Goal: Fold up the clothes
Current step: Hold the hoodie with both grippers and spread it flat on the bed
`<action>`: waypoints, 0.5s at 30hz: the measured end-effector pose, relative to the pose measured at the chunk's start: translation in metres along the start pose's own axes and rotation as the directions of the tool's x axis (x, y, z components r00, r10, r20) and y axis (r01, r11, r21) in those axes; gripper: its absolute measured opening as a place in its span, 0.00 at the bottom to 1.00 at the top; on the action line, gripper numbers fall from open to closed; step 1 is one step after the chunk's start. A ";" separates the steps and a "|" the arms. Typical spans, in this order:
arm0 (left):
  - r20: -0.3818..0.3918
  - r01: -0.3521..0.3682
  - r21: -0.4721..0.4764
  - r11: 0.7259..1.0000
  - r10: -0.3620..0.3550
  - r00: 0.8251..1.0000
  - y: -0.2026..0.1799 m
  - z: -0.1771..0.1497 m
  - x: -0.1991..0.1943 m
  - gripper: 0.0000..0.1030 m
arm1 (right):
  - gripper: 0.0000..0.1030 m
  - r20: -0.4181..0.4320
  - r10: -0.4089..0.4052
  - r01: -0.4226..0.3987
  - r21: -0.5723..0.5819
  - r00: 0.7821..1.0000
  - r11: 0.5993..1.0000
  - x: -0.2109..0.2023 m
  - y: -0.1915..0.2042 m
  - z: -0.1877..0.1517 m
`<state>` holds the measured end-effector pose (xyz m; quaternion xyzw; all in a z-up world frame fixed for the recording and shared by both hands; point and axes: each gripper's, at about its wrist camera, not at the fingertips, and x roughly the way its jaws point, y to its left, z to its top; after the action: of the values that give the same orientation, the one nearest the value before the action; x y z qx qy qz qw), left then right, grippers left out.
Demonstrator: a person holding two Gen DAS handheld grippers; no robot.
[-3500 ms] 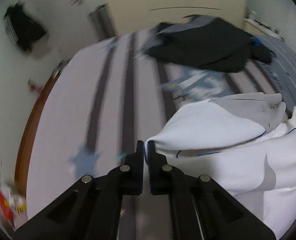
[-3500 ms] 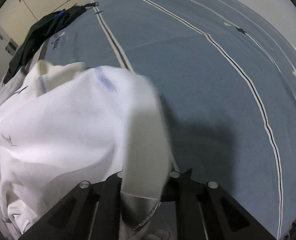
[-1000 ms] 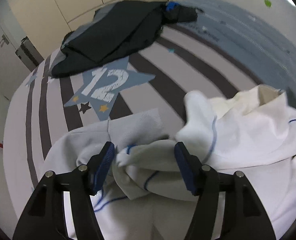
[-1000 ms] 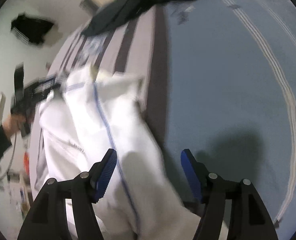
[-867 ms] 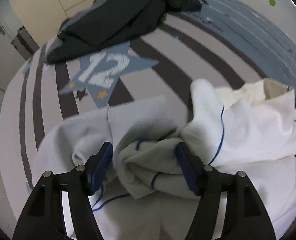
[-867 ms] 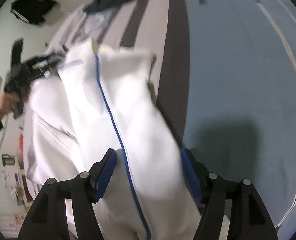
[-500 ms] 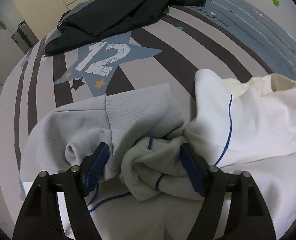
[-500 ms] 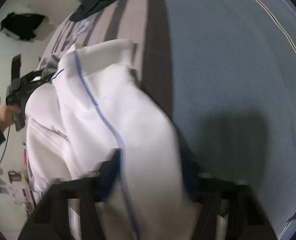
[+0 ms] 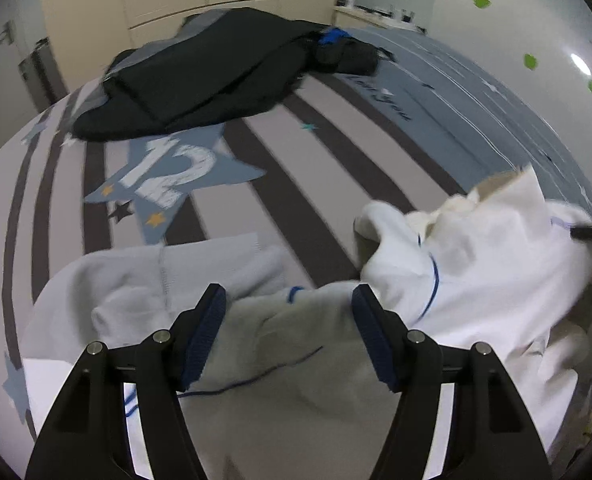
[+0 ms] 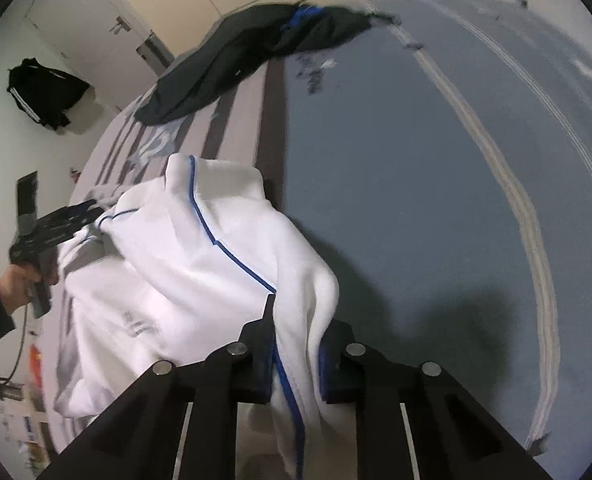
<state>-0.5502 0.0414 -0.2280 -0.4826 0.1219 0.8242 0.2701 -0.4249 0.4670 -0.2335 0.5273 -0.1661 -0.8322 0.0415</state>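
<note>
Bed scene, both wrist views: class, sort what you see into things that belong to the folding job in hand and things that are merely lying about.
In the job:
- white garment with blue piping
- right gripper, just closed on its fabric
- left gripper, jaws open over the cloth

Lying about:
- dark clothes pile further up the bed
- black jacket hanging on the wall

We see a white jacket [image 10: 184,264] with thin blue piping, its lining cream at the collar. We note grey-white ribbed cloth [image 9: 200,268] beside it. The bedcover [image 9: 316,184] shows pale lilac and dark brown stripes, a blue star [image 9: 168,176] printed with a white "12", small orange and dark stars, and a slate-blue area [image 10: 416,184] with pale lines. A black garment [image 9: 216,72] carries a bright blue patch. Both grippers are black with blue pads [image 9: 206,332].
</note>
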 end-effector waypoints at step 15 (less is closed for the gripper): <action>-0.076 -0.064 0.176 0.982 0.078 0.994 -0.050 0.017 0.055 0.65 | 0.12 -0.088 -0.156 0.159 0.025 0.984 0.987 -0.014 -0.072 -0.037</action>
<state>-0.5562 0.1087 -0.2636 -0.4865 0.2213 0.7989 0.2760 -0.3779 0.5300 -0.2588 0.5746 -0.1351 -0.8068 -0.0259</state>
